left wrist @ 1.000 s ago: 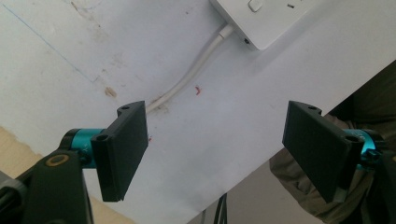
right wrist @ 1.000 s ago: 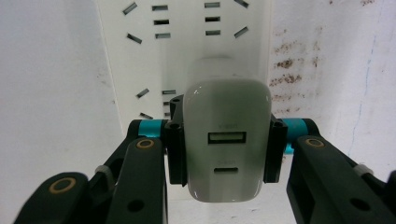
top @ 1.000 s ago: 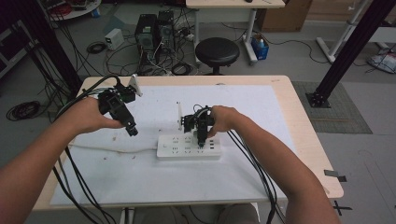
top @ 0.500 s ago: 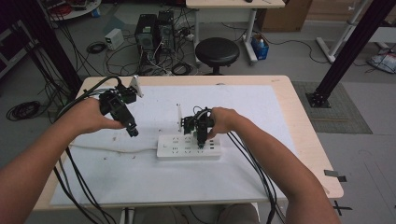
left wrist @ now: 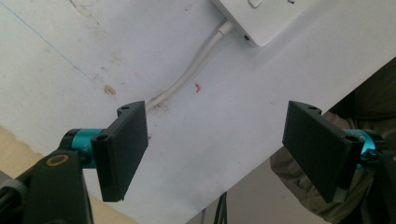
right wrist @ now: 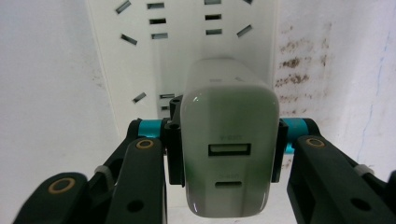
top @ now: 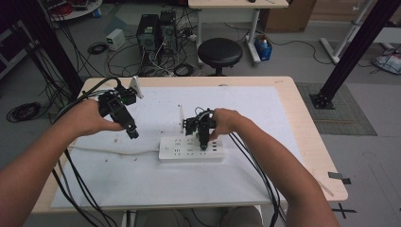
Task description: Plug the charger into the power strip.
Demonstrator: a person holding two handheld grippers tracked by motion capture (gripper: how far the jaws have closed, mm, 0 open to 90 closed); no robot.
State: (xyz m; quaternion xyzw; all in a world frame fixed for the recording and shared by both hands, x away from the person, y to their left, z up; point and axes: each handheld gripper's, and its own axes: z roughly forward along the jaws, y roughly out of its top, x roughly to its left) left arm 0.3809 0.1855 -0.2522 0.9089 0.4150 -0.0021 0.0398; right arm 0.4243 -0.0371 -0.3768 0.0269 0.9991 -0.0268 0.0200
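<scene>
Over the white plastic power strip (right wrist: 187, 51) | my right gripper (right wrist: 224, 154) clamps the glossy white USB charger (right wrist: 229, 154) by its flat sides; rigid, light, probably slippery | left gripper (left wrist: 224, 154) open, empty.

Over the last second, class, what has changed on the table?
Nothing visibly moved. The right claw stays shut on the charger over the power strip. The left claw stays open and empty above the sheet.

White USB charger (right wrist: 229, 149), ports facing up, standing upright on white power strip (right wrist: 187, 51)
</scene>
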